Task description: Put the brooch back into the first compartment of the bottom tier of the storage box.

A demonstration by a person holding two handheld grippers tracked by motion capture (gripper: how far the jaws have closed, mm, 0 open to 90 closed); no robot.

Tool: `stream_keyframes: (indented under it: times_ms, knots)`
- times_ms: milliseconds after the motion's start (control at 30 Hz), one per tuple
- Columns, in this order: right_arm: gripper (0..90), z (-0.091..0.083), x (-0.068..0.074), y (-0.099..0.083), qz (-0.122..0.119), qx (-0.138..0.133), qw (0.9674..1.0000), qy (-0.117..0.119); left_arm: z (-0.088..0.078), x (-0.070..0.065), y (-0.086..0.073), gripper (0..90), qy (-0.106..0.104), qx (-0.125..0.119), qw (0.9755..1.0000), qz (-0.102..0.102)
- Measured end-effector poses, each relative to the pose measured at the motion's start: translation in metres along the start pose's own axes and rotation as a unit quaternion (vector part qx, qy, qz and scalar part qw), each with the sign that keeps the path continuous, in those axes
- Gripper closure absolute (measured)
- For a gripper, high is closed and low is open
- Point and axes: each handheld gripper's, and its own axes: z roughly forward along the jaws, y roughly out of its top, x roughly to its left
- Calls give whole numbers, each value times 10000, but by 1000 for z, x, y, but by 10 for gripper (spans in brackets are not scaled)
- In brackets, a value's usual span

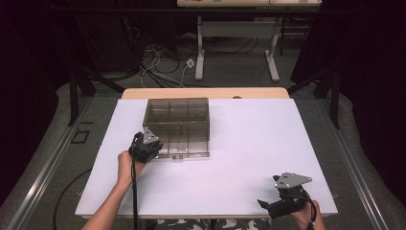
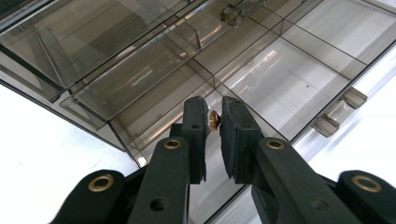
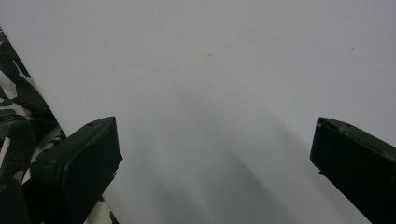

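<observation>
A smoky clear compartment box point(image 1: 177, 125) stands on the white table point(image 1: 249, 143), left of the middle. In the left gripper view its divided compartments point(image 2: 280, 79) lie open below, with the lid point(image 2: 93, 42) tilted up beyond them. My left gripper point(image 1: 146, 143) hangs over the box's front left corner. Its jaws point(image 2: 214, 119) are shut on a small brass piece point(image 2: 214, 120), too small to identify. My right gripper point(image 1: 263, 205) rests near the table's front right edge. It is open point(image 3: 215, 154) with nothing between its pads but white tabletop point(image 3: 210, 70).
Two clear latches point(image 2: 338, 112) stick out from the box's front rim. Camouflage trousers point(image 3: 14, 116) show just past the table's front edge. Beyond the table stand a desk frame point(image 1: 237, 48) and loose cables point(image 1: 158, 67) on the floor.
</observation>
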Motion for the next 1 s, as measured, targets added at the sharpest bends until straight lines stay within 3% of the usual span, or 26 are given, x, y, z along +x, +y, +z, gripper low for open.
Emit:
stream_keyframes:
  times_ms: [1000]
  knots:
    - [8, 0, 0, 0, -7, 7, 10000, -11, 9, 0, -1, 802, -30, 96, 9999, -48]
